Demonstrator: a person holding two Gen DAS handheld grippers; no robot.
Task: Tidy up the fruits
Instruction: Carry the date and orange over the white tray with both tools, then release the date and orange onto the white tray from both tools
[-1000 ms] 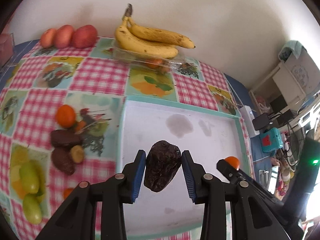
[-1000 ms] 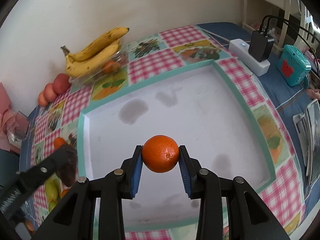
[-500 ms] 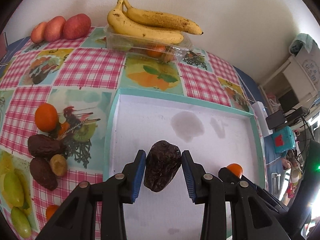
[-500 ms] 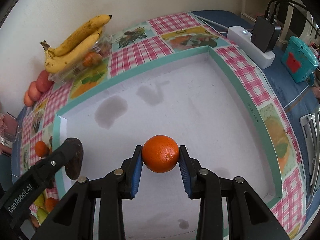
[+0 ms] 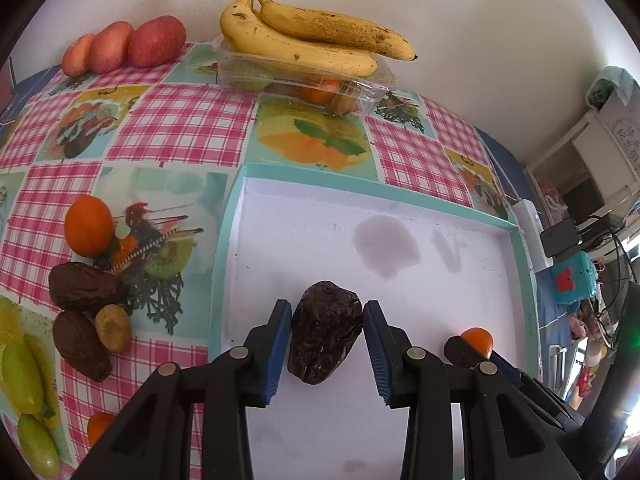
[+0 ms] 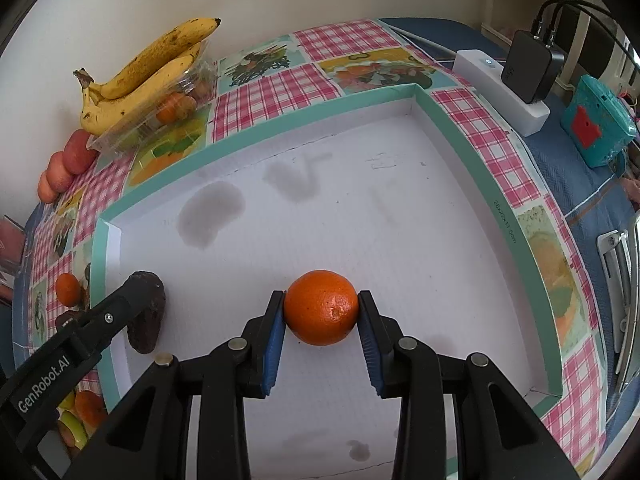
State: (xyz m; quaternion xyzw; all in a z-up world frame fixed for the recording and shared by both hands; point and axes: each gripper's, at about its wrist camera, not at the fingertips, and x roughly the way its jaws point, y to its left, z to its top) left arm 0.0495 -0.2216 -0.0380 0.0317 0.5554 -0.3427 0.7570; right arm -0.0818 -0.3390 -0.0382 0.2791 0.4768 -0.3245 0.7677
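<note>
My left gripper (image 5: 325, 330) is shut on a dark wrinkled date (image 5: 325, 338), low over the left part of the white tray (image 5: 400, 208) with a teal rim. My right gripper (image 6: 321, 320) is shut on an orange mandarin (image 6: 321, 306) over the middle of the same tray (image 6: 472, 160). The date also shows in the right wrist view (image 6: 148, 320), the mandarin in the left wrist view (image 5: 477, 340). Left of the tray lie a mandarin (image 5: 89, 225), two dates (image 5: 84, 286), a small brown fruit (image 5: 114, 327) and green fruits (image 5: 20, 376).
Bananas (image 5: 312, 40) lie on a clear plastic box of fruit (image 5: 320, 88) by the back wall, with red apples (image 5: 156, 42) to their left. A white power strip with a black adapter (image 6: 520, 76) and a teal device (image 6: 596, 120) are right of the tray.
Both grippers have moved forward and lower over the tray, each still holding its fruit. The left gripper now sits closer to the tray's left wall.
</note>
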